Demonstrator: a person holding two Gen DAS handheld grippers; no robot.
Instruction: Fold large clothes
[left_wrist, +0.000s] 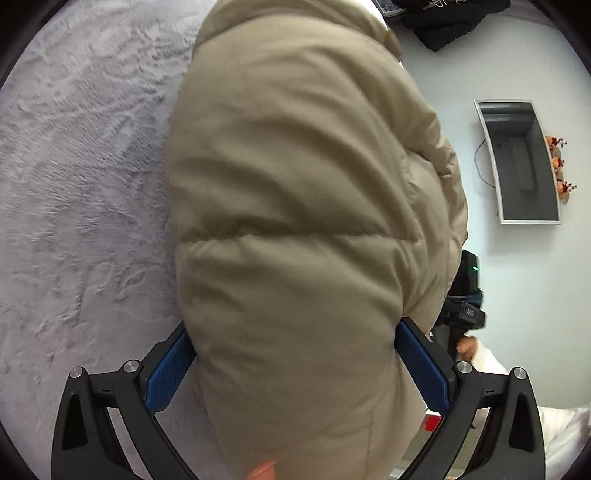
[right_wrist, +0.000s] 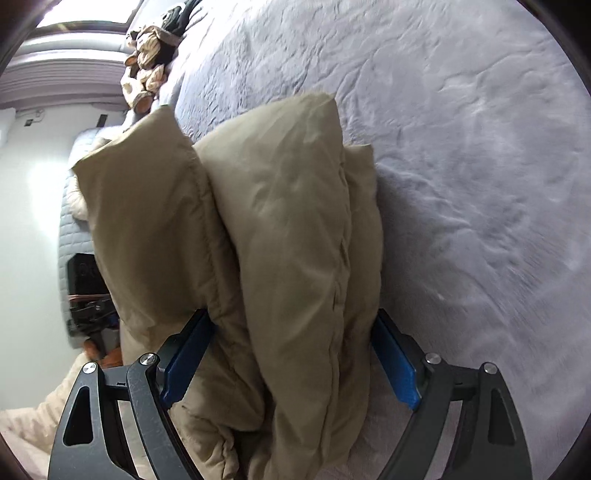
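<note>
Both claws are spread wide and each has a thick fold of the beige puffer jacket (left_wrist: 303, 221) wedged between its blue pads. Measured against the grey plush bedspread (left_wrist: 81, 184), the jacket is the biggest thing I see: it hangs just above that fabric, bunched into puffy quilted sections, and I cannot tell whether its far end touches the spread. My left gripper (left_wrist: 295, 354) has the padded bulk filling its whole gap, both pads pressed to the cloth. My right gripper (right_wrist: 291, 354) grips several stacked layers (right_wrist: 280, 221) the same way, jaws near their widest. Off the bedspread's edge, against the pale wall, a framed mirror (left_wrist: 521, 162) hangs, and a dark pile of clothes (left_wrist: 443, 26) is cut off at the rim. Beyond the spread's far end sits a heap of tan and black items (right_wrist: 147, 70), too blurred to name. Part of a hand (left_wrist: 467, 345) shows behind the jacket.
</note>
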